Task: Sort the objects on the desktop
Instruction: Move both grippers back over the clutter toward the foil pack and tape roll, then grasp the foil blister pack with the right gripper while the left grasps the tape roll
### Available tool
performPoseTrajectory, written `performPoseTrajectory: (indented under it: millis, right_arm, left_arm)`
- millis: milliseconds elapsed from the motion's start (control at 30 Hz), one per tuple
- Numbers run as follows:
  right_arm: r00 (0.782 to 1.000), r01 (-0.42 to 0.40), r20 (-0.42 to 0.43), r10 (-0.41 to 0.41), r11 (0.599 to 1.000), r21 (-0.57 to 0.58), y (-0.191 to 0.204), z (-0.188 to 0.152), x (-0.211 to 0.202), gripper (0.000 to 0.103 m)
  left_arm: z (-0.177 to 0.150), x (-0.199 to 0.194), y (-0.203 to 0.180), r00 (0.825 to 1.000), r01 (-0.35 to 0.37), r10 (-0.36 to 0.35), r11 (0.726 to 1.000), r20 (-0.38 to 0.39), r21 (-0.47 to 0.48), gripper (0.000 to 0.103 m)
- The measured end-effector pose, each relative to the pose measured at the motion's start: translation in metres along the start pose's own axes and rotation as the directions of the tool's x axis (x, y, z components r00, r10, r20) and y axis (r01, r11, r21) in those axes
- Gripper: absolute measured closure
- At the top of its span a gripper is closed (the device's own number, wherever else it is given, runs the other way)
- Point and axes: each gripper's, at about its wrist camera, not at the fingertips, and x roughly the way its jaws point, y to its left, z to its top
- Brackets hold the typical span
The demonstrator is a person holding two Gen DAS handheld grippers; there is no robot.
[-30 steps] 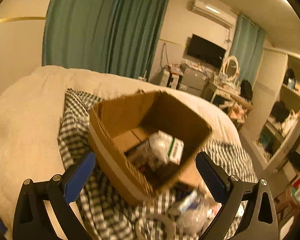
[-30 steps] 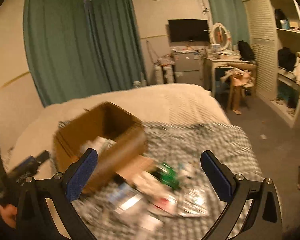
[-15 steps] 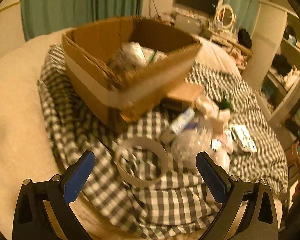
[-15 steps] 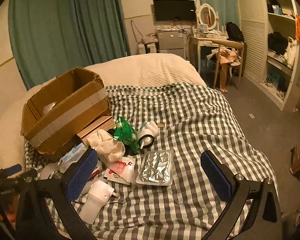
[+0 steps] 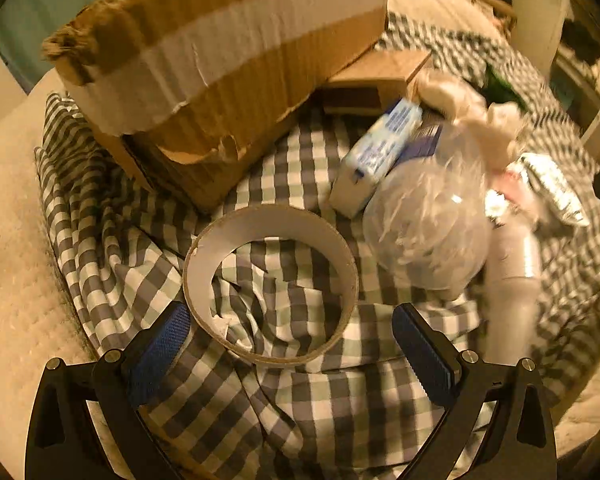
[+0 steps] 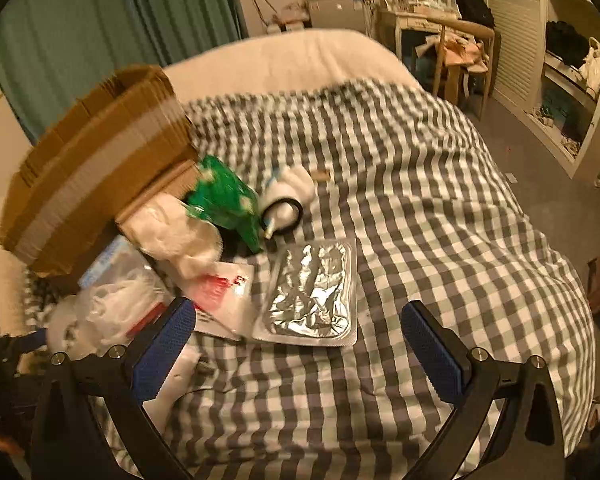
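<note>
The left tool (image 5: 288, 344) hangs wide open and empty over the ring (image 5: 271, 284), its blue pads (image 5: 158, 354) set just outside the ring's near rim. The right tool (image 6: 298, 348) is equally spread and empty, low over the foil pack (image 6: 312, 292). The ring is thin-walled card lying flat on rumpled checked cloth (image 5: 260, 400); a squeeze across it would likely flatten or buckle it, and a low approach could pinch a fold of cloth with it and drag the rest of the pile. Just beside the ring on its right sits a clear bag (image 5: 428, 232), close enough for the right-hand pad to snag it. The foil pack lies flat and slick, so its edge may slip out of a shallow pinch. Beyond lie a blue-and-white pack (image 5: 380, 156), a red-and-white sachet (image 6: 224, 292), white wadding (image 6: 172, 228), a green bag (image 6: 224, 200) and a black-rimmed roll (image 6: 284, 210), crowded against the box (image 5: 228, 64), which blocks any straight carry unless things are lifted over its wall. The far cloth is bare.
</note>
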Motion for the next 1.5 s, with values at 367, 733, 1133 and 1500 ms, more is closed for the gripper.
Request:
performPoseTrajectory:
  millis: [367, 733, 1133, 1500]
  right_arm:
    - [0.997, 0.075, -0.01, -0.075, 0.994, -0.074, 0.01, 0.009, 0.033, 0.0]
    - [0.988, 0.125, -0.078, -0.134, 0.986, -0.109, 0.004, -0.001, 0.06, 0.004]
    - [0.977, 0.183, -0.074, -0.198, 0.968, -0.17, 0.007, -0.004, 0.062, 0.039]
    - [0.995, 0.072, -0.066, -0.075, 0.996, -0.054, -0.007, 0.0, 0.037, 0.045]
  left_arm:
    - [0.0, 0.006, 0.024, 0.998, 0.054, -0.057, 0.994, -0.028, -0.094, 0.018]
    - [-0.003, -0.007, 0.012, 0.998, 0.055, -0.055, 0.998, 0.008, -0.015, 0.02]
    - [0.004, -0.022, 0.015, 0.993, 0.096, -0.094, 0.995, 0.067, -0.018, 0.02]
    - [0.003, -0.028, 0.016, 0.991, 0.106, -0.103, 0.994, 0.084, -0.025, 0.02]
